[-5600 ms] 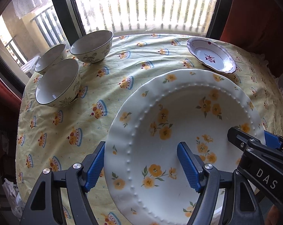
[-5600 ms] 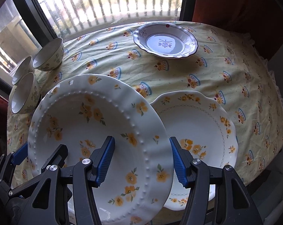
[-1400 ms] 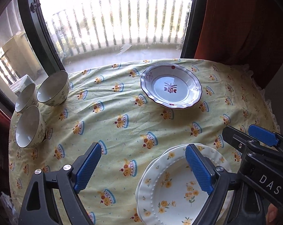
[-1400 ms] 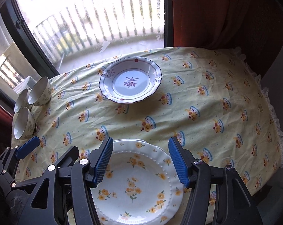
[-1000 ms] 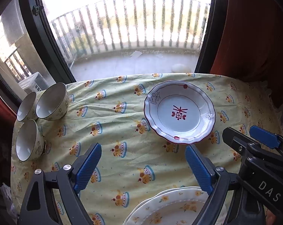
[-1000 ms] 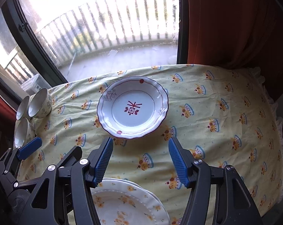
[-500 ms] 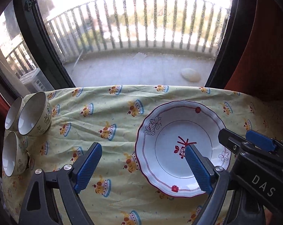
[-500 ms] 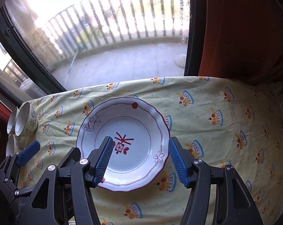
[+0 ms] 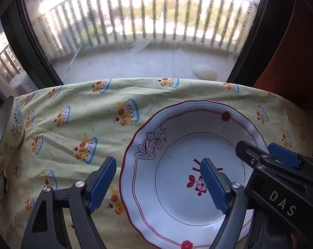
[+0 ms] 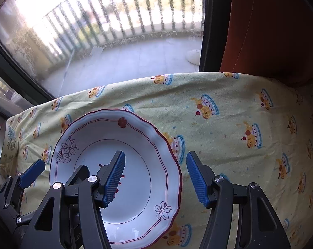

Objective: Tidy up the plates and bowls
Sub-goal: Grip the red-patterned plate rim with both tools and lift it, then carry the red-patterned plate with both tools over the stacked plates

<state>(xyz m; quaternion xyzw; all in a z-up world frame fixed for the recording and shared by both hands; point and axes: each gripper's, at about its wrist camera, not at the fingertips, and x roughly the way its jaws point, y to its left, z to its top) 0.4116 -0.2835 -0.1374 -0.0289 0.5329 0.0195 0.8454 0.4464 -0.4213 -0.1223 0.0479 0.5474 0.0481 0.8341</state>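
Note:
A white plate with a red scalloped rim (image 9: 183,145) lies on the yellow tablecloth near the table's far edge; it also shows in the right wrist view (image 10: 135,145). My left gripper (image 9: 156,183) is open, its jaws straddling the plate's left rim, one finger over the cloth and one over the plate's middle. My right gripper (image 10: 156,178) is open, its jaws straddling the plate's right rim. Neither touches the plate that I can tell. The right gripper's body shows in the left wrist view, at its right.
Patterned bowls (image 9: 4,128) stand at the table's far left edge, also in the right wrist view (image 10: 2,145). A window with a balcony railing is just behind the table. A red curtain (image 10: 270,31) hangs at the right.
Both grippers moved forward from the stacked yellow-flower plates to the red-rimmed plate, which now sits between their open jaws. The flower plates have left view.

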